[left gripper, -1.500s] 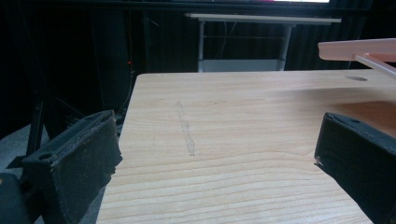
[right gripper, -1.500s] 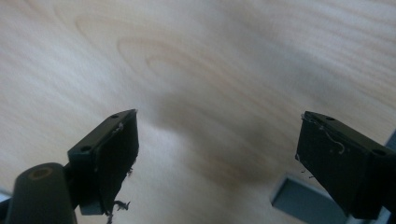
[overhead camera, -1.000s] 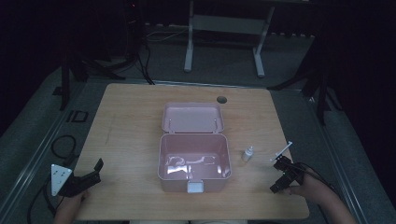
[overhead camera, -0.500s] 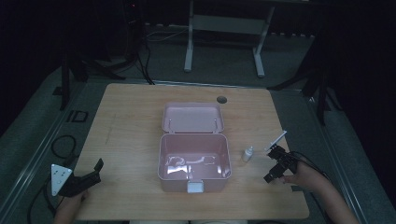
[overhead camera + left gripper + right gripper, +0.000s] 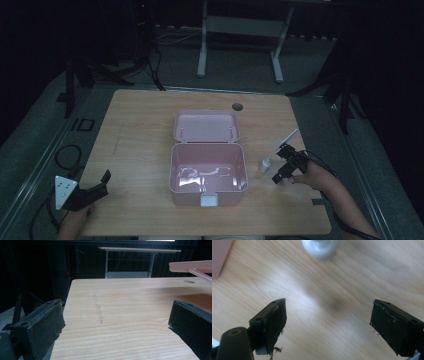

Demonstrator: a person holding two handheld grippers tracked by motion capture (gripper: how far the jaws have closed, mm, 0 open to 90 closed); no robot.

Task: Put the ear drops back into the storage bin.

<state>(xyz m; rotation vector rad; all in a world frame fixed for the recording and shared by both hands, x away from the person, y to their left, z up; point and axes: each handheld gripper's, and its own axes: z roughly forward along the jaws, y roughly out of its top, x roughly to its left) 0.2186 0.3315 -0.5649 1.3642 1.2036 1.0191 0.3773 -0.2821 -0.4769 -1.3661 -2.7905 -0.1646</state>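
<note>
**Right gripper lined up on small white bottle beside open pink box**

Right gripper (image 5: 281, 172) sits low over the table (image 5: 140, 130), jaws spread wide and empty, aimed at the small white bottle (image 5: 265, 164). The bottle stands upright on the table just right of the open pink box (image 5: 208, 172), apart from its wall, and just ahead of the jaws. In the right gripper view the bottle (image 5: 320, 247) is at the top edge, blurred, centred between the two jaws but not yet inside them.

Handling, as a guess: small plastic dropper-type bottle, light, fairly stiff, smooth rounded sides, so likely slippery and easy to tip with a nudge. Best hold looks like the body, mid-height, jaws square on either side; the narrow top gives less surface.

Look: white or pale translucent, rounded body, narrower cap end up; no label can be made out.

Left gripper (image 5: 92, 190) rests near the table's front-left corner, jaws open, holding nothing, well apart from the box. Box lid is hinged back; pale contents inside are unclear.
</note>
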